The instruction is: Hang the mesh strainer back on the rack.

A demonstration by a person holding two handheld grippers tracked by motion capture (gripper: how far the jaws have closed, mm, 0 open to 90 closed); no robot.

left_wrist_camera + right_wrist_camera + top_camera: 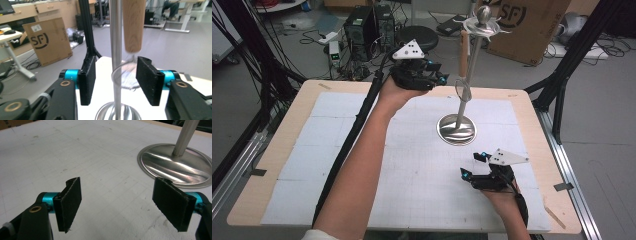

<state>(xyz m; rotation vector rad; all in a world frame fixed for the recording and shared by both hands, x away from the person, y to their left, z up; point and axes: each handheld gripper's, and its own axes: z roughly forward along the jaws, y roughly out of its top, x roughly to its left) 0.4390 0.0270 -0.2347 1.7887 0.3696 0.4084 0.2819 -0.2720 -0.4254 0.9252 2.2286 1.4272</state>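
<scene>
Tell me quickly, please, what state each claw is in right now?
Left claw: open, jaws either side of the stand's pole, holding nothing.
Right claw: open, empty, above the table.

You wore a white sleeve (319,235), arms otherwise bare; both grippers, left (439,74) and right (473,166), were black with cyan joints, brass screws, ribbed pads, dotted grey plates and black cables.

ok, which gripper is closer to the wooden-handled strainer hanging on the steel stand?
Left. The left gripper is raised beside the hanging wooden-handled wire strainer, open fingers flanking the stand's pole. The right gripper sits low over the table, near the stand's round base.
</scene>
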